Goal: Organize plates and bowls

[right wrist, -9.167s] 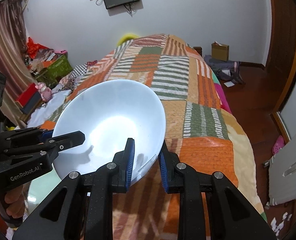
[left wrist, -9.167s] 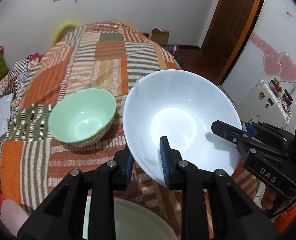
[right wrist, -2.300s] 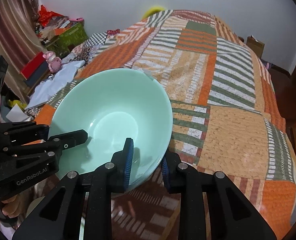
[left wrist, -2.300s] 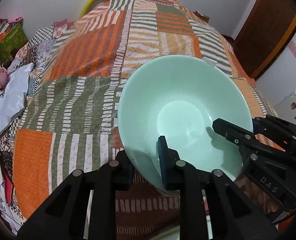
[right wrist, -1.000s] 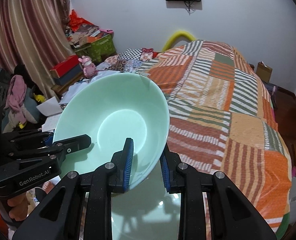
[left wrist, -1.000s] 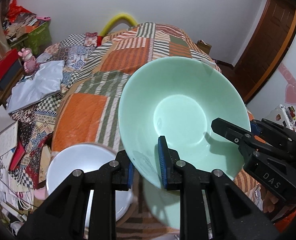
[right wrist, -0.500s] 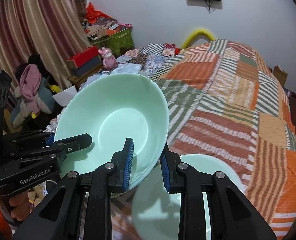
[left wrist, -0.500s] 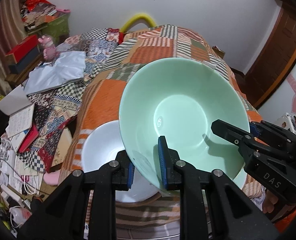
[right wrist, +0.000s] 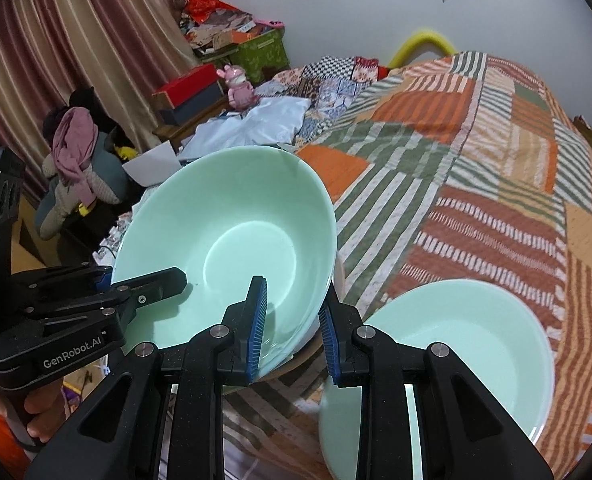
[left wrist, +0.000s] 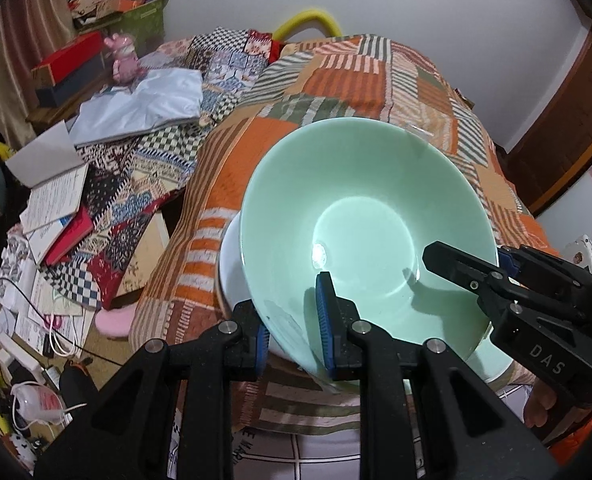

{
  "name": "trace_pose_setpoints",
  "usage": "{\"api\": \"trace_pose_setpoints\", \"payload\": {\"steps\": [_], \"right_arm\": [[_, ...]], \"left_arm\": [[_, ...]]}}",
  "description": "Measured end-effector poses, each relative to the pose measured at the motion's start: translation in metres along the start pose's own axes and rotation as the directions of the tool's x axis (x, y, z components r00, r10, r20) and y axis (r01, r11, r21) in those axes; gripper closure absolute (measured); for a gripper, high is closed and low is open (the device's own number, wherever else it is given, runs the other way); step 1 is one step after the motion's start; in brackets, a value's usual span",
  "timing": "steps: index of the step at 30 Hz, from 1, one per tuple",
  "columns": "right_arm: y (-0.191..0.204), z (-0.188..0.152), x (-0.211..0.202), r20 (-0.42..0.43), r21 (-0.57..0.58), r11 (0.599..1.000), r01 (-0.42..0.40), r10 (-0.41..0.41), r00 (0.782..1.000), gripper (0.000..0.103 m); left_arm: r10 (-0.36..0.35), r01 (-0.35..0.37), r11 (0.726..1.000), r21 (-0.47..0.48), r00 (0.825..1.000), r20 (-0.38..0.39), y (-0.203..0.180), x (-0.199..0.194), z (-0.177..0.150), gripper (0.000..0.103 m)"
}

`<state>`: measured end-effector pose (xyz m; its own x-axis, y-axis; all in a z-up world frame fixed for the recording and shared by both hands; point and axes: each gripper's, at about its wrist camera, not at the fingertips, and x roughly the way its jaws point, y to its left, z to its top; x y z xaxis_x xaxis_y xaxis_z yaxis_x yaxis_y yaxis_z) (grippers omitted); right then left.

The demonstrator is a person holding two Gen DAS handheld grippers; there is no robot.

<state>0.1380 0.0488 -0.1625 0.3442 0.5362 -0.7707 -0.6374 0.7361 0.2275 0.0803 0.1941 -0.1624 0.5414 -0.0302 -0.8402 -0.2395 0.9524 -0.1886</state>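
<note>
A pale green bowl (left wrist: 368, 220) hangs tilted in the air, held by both grippers. My left gripper (left wrist: 291, 320) is shut on its near rim, one blue pad inside and one outside. My right gripper (right wrist: 291, 320) is shut on the rim of the same green bowl (right wrist: 235, 240). Each wrist view also shows the other tool: the right gripper (left wrist: 468, 256) and the left gripper (right wrist: 141, 280). A white bowl (left wrist: 228, 268) sits under the green bowl at the bed's near edge, mostly hidden. I cannot tell if they touch. A second pale green dish (right wrist: 456, 344) lies on the quilt to the right.
The bowls are over a patchwork quilt (left wrist: 336, 72) on a bed. Left of the bed the floor holds books and papers (left wrist: 55, 200), cables, a red box (right wrist: 187, 84), a pink toy (right wrist: 237, 88) and a stuffed toy (right wrist: 75, 168). Pale tiled floor (left wrist: 316, 452) shows below the bed's edge.
Both grippers have carried the green bowl toward the bed's near left edge and lower. The white bowl has slid under it, and the second green dish now sits at the right.
</note>
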Motion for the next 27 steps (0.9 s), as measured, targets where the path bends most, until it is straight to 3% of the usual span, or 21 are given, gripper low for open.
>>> {"api": "trace_pose_setpoints", "payload": {"steps": [17, 27], "right_arm": [[0.002, -0.007, 0.031, -0.08, 0.021, 1.0, -0.022, 0.023, 0.996, 0.08], [-0.004, -0.006, 0.029, -0.1, 0.028, 0.999, -0.026, 0.029, 0.995, 0.08]], "left_arm": [[0.009, -0.011, 0.999, -0.034, 0.998, -0.057, 0.019, 0.027, -0.005, 0.082], [0.039, -0.038, 0.999, 0.011, 0.997, -0.066, 0.012, 0.034, -0.006, 0.082]]}}
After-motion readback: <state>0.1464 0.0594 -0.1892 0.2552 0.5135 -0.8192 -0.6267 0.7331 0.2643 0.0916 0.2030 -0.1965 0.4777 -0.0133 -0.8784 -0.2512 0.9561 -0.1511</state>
